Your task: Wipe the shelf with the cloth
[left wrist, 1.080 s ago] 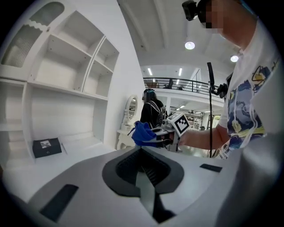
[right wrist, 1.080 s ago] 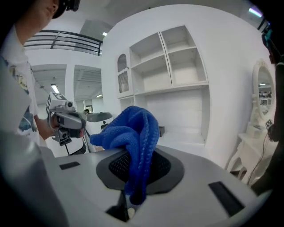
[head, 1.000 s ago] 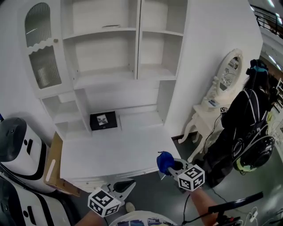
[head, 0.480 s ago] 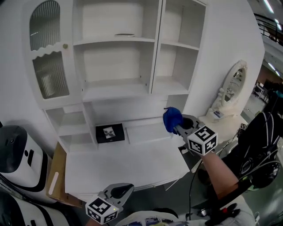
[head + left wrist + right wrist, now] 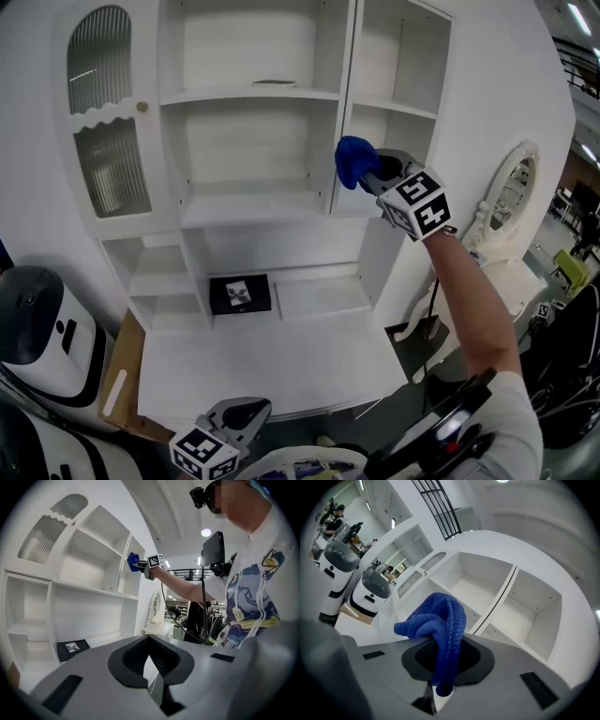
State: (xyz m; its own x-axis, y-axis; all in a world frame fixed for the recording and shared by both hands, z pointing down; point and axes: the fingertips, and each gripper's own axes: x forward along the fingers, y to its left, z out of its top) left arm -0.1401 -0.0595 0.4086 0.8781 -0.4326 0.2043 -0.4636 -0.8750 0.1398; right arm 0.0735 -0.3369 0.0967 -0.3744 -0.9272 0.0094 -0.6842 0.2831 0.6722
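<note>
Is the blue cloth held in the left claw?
No: the blue cloth sits clamped in the right claw, while the left claw is shut and empty.

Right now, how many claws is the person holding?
2: the right claw raised at the shelves, clamping a blue cloth; the left claw low by the desk's front edge.

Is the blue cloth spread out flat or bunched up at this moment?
Bunched up. The cloth is a rolled wad of folds pinched in the right gripper, with no part opened flat.
</note>
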